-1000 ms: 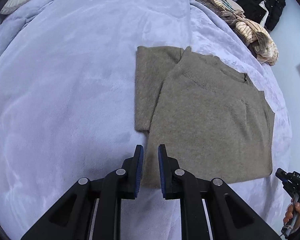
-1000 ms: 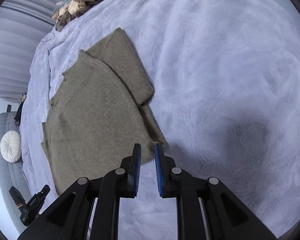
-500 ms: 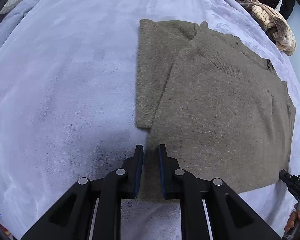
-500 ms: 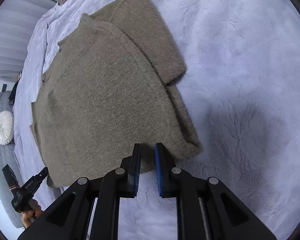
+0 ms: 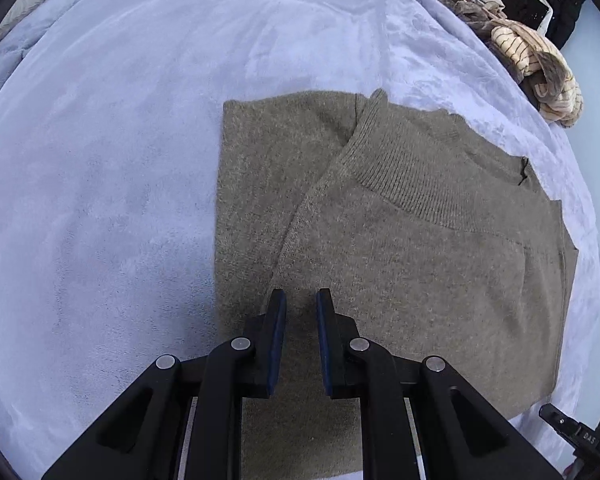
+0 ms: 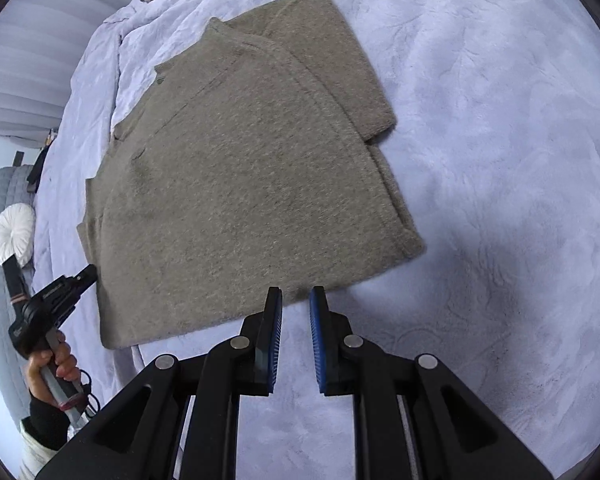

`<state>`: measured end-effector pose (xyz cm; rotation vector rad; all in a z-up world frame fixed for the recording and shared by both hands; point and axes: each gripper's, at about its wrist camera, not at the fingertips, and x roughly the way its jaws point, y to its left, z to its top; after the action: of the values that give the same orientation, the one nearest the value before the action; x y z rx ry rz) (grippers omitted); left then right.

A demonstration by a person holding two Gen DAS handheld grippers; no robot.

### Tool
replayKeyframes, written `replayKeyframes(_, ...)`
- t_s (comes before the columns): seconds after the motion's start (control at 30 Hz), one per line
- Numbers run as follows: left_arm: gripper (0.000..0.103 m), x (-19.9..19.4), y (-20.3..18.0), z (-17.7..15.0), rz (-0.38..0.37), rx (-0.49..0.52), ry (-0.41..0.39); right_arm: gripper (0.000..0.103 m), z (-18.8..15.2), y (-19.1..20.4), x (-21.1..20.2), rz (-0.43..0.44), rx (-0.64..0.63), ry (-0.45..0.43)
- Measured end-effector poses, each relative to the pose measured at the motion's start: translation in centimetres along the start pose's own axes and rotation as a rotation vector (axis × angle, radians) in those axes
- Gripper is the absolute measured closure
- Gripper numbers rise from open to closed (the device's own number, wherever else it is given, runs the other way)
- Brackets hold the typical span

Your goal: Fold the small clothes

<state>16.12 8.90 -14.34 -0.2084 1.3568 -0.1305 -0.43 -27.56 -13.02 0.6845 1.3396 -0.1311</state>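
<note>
Both tongs pointed steeply down at the bed, and each had its jaws drawn in to a narrow slot with nothing between the blue pads. We saw the left gripper (image 5: 301, 300) hanging over the near left part of the olive-brown knitted sweater (image 5: 400, 248), its tips above the spot where the folded sleeve met the body of the garment; whether the tips touched the knit we could not tell. From that wrist view the sweater lay flat on the lavender plush blanket (image 5: 120, 180), spreading far and to the right of the tongs, with its ribbed collar (image 5: 412, 176) on the far side and one sleeve laid down along its left edge.

We saw the right gripper (image 6: 296, 300) just at the near hem of the same sweater (image 6: 240, 184), its tips over the edge where knit gave way to blanket (image 6: 500, 160). In that view the garment ran away to the far left, its folded sleeve lying along the right edge. At the left edge of that view a hand (image 6: 54, 368) held the handle of the other gripper beside the sweater's near left corner.

A heap of striped clothes (image 5: 540, 64) sat at the far right of the bed, well apart from the sweater.
</note>
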Motion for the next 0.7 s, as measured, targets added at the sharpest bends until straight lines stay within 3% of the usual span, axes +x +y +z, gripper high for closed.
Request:
replayKeyframes(0.5, 0.087, -2.4, 1.2, -1.5, 0.009, -0.011, 0.028, 0.086, -2.6, 5.1, 1.7, 0.077, -0.056, 0.094)
replayKeyframes(0.57, 0.087, -3.0, 1.5, -1.8, -0.002, -0.019, 0.03, 0.074, -2.9, 5.7, 2.0, 0.079, -0.062, 0.103)
replayKeyframes(0.63, 0.087, -3.6, 1.7, -2.3, -0.003, -0.017, 0.032, 0.053, -3.1, 6.3, 2.2, 0.076, -0.068, 0.109)
replayKeyframes(0.7, 0.087, -4.1, 1.9, -2.7, 0.005, -0.01, 0.036, 0.052, -3.3, 7.0, 2.3, 0.078, -0.079, 0.114)
